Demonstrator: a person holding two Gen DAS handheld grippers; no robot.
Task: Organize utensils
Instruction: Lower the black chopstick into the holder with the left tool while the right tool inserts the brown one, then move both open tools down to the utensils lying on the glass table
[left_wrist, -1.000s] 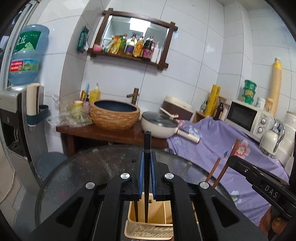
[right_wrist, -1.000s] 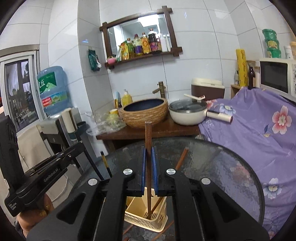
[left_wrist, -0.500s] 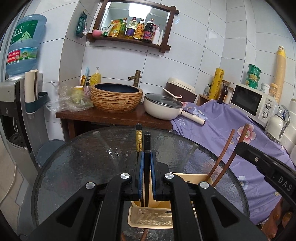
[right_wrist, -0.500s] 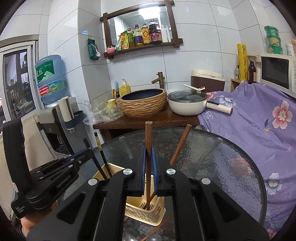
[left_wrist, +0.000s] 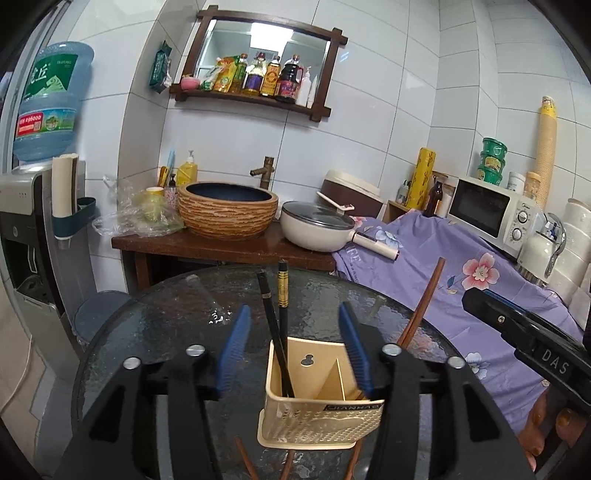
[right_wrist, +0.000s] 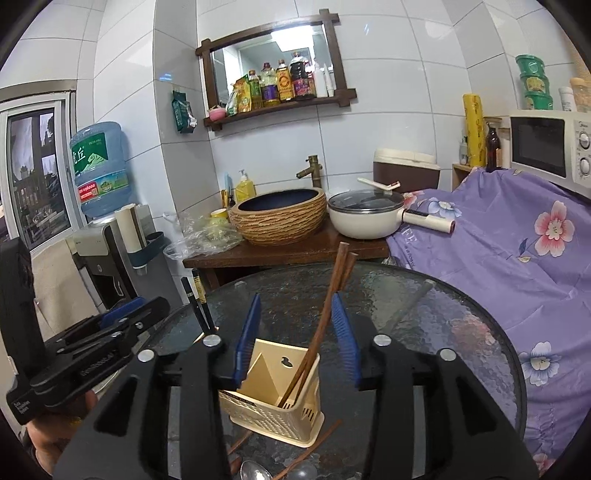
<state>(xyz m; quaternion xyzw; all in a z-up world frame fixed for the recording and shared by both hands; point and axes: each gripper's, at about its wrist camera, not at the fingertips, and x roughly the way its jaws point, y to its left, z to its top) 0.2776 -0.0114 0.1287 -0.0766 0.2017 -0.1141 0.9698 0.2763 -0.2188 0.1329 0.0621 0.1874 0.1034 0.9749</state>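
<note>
Left wrist view: my left gripper (left_wrist: 293, 347) jaws have just been opening, pads clear of the black chopsticks (left_wrist: 275, 332), which stand in the left compartment of the cream holder (left_wrist: 321, 421) on the glass table (left_wrist: 155, 325).

Right wrist view: my right gripper (right_wrist: 297, 341) likewise just opened; the brown chopsticks (right_wrist: 317, 339) lean free in the holder's right compartment. Spoon (right_wrist: 255, 472) and loose chopsticks (right_wrist: 310, 448) lie in front of the holder.
</note>
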